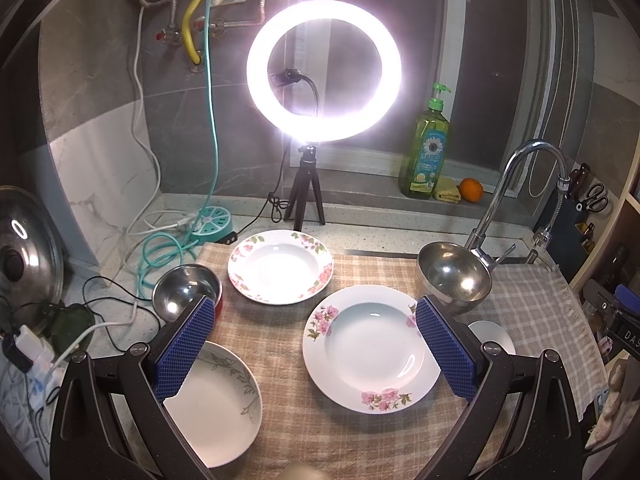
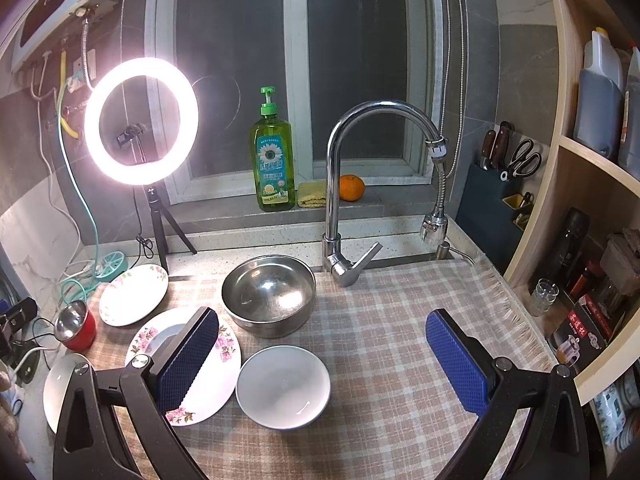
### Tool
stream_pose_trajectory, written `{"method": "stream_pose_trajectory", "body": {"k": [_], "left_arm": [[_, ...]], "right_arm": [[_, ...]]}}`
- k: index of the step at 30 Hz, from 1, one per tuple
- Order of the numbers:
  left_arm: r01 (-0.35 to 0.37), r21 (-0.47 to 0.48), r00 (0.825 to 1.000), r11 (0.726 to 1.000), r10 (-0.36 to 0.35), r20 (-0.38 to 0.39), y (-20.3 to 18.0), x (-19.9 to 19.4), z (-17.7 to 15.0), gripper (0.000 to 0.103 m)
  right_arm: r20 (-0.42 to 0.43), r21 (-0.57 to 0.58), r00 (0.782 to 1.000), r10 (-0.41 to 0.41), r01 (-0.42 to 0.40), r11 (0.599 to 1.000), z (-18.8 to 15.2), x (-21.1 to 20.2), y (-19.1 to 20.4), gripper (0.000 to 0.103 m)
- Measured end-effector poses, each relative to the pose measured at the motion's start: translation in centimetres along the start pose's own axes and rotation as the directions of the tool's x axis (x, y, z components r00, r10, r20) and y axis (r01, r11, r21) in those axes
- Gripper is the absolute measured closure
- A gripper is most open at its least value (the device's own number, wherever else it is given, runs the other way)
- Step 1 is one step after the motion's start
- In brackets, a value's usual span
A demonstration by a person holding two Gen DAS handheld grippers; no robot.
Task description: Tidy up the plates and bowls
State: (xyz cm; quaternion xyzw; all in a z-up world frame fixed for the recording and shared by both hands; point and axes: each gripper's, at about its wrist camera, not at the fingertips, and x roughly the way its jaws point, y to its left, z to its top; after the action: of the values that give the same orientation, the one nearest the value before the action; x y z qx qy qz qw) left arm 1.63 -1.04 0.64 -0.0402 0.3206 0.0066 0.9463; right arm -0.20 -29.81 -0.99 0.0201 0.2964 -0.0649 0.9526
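Both grippers are spread wide, holding nothing. Left gripper (image 1: pixel 314 334) hovers over a pink-flower plate (image 1: pixel 370 350) on the checked cloth (image 1: pixel 320 440); another plate (image 1: pixel 280 266) sits farther back. Right gripper (image 2: pixel 322 344) hangs above a white bowl (image 2: pixel 283 387), steel bowl (image 2: pixel 269 295) just beyond it.

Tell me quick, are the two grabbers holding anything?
Left gripper: open, holding nothing, above the pink-flowered plate.
Right gripper: open, holding nothing, above the white bowl.
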Motion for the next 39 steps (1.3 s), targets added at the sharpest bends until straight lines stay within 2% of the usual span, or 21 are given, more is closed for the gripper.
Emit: {"method": "stream_pose_trajectory", "body": {"k": [12, 18, 27, 32, 39], "left_arm": [[0.000, 0.001, 1.000, 1.000, 0.000, -0.002, 0.1, 0.1, -0.2, 0.002], [0.002, -0.007, 1.000, 1.000, -0.002, -0.013, 0.4, 0.6, -0.5, 0.002], [0.007, -0.045, 0.997, 0.999, -0.010, -0.075, 1.7, 2.2, -1.2, 0.002], [0.018, -0.084, 0.992, 0.996, -0.028, -0.123, 2.9, 3.3, -1.6, 0.004], [0.012, -0.133, 0.983, 0.991, -0.036, -0.182, 5.0, 4.5, -2.0, 0.004]], "right_arm": [[-0.008, -0.011, 1.000, 0.005, -0.005, 1.000, -0.4, 0.4, 0.1, 0.001], [-0.044, -0.028, 0.996, 0.079, -0.080, 0.996, -0.6, 1.2, 0.5, 0.001], [-0.097, -0.060, 0.987, 0.128, -0.135, 0.989, -0.6, 3.4, 1.8, 0.001], [-0.159, -0.057, 0.971, 0.181, -0.192, 0.980, -0.5, 5.4, 2.3, 0.001], [-0.247, -0.007, 0.928, 0.279, -0.289, 0.957, -0.5, 7.8, 3.1, 0.001]]}}
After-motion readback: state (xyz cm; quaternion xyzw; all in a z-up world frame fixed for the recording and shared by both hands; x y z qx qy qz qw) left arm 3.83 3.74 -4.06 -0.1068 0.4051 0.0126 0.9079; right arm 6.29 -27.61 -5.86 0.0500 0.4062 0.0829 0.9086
